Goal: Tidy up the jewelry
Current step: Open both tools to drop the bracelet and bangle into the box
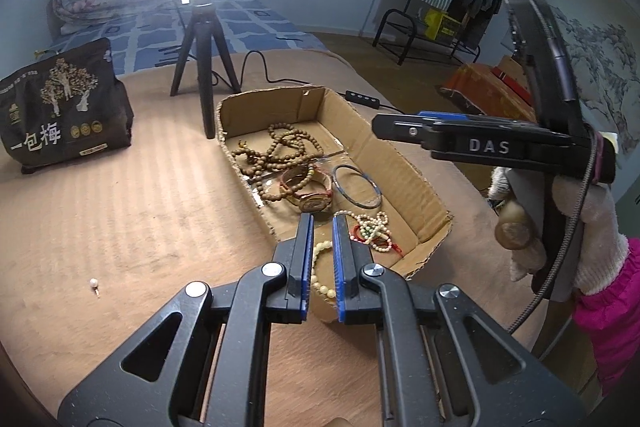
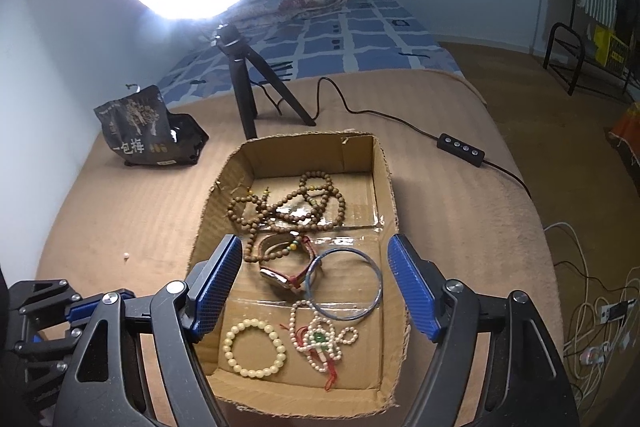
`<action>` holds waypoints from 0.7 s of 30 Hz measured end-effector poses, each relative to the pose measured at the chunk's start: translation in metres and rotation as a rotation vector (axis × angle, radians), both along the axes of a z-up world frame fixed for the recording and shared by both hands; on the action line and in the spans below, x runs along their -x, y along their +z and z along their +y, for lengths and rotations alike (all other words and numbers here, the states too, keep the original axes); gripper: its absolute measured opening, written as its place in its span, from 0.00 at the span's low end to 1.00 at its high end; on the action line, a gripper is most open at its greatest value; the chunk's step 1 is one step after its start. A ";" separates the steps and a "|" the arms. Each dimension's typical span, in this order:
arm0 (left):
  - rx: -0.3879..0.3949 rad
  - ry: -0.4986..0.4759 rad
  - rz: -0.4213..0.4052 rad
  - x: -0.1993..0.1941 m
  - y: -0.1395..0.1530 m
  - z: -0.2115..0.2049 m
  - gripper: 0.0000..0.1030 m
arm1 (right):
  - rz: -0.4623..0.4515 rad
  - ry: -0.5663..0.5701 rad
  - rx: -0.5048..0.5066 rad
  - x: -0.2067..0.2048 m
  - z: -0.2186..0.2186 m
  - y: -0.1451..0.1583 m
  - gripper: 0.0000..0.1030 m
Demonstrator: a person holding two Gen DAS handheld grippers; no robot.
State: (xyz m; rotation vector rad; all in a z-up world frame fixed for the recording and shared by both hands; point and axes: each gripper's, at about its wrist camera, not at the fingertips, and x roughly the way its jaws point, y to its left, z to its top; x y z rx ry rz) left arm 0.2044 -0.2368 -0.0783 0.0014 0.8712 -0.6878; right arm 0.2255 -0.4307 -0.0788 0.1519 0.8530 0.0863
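Note:
A cardboard box [image 2: 384, 187] on the tan table holds a wooden bead string [image 2: 288, 207], a red-strapped watch [image 2: 280, 275], a blue bangle [image 2: 344, 283], a cream bead bracelet [image 2: 256, 351] and a pearl string [image 2: 320, 343] with red cord. My right gripper [image 2: 314, 241] hangs open above the box with nothing between its fingers. My left gripper [image 1: 323, 221] is shut and empty, just over the box's [image 1: 400, 163] near left corner, above the cream bracelet [image 1: 322, 289]. A small pearl piece [image 1: 94, 283] lies loose on the table, left of the box.
A ring light on a black tripod [image 2: 244, 95] stands behind the box, its cable and controller [image 2: 460, 145] trailing right. A black snack bag [image 2: 148, 131] sits at the back left. A bed, a clothes rack [image 1: 448, 11] and floor cables [image 2: 592, 327] lie beyond the table.

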 end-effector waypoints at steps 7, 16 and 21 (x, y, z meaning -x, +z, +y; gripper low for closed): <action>0.008 0.042 -0.029 0.000 0.007 0.025 0.45 | -0.019 0.016 0.012 0.008 0.017 0.011 0.73; -0.028 0.106 -0.035 -0.012 0.002 0.072 0.45 | -0.029 0.051 0.025 0.019 0.050 0.017 0.73; -0.060 0.157 -0.031 -0.023 -0.004 0.105 0.45 | -0.031 0.098 0.011 0.024 0.075 0.016 0.73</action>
